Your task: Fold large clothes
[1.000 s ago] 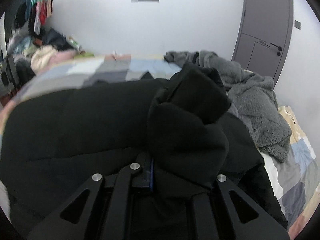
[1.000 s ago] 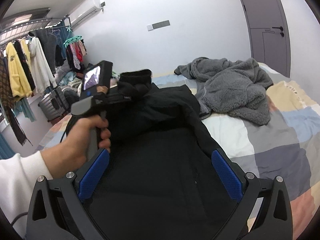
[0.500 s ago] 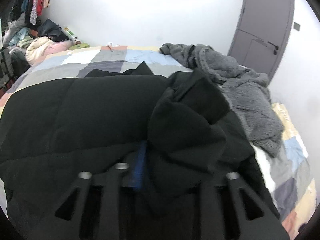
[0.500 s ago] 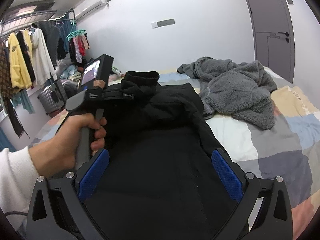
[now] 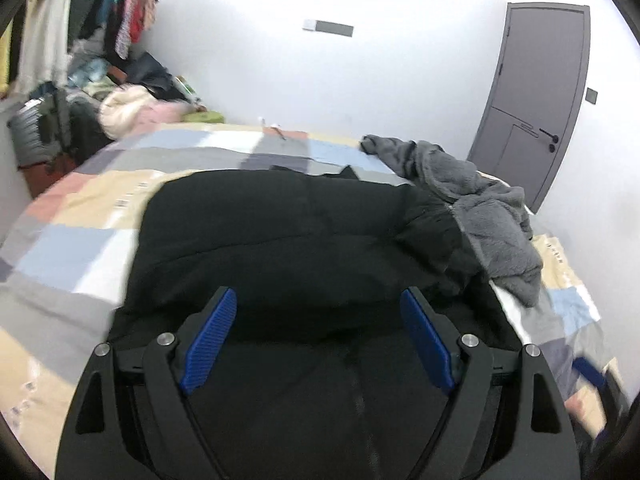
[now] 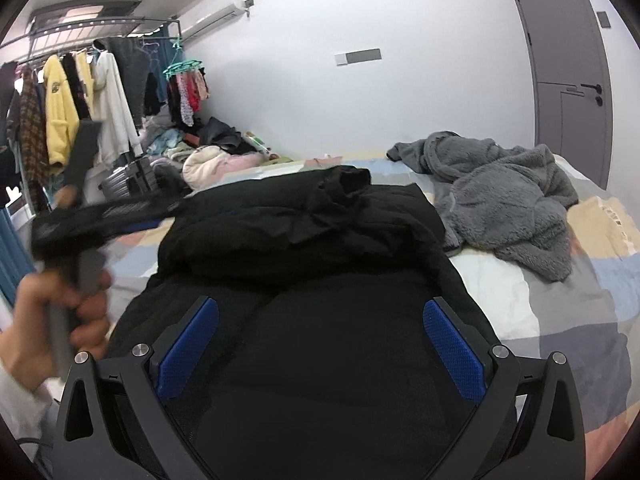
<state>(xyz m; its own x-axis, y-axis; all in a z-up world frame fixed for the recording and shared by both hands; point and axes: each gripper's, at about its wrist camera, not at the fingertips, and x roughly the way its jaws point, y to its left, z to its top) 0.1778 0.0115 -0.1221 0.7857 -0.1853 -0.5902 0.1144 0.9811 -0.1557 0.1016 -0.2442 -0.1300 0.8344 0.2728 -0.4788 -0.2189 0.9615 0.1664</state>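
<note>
With the black coat [image 6: 320,240] spread mid-frame on the patchwork bed [image 6: 560,320], your left gripper [image 5: 318,342] opening empty and your right gripper [image 6: 322,346] wide apart, smooth the seemingly lumpy folded sleeve [image 6: 344,184] before folding again.

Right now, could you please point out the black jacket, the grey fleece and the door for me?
black jacket [image 6: 304,240]: right wrist view, folded upper layer.
grey fleece [image 6: 512,200]: right wrist view, middle of the heap.
door [image 5: 532,92]: left wrist view, upper panel.
</note>
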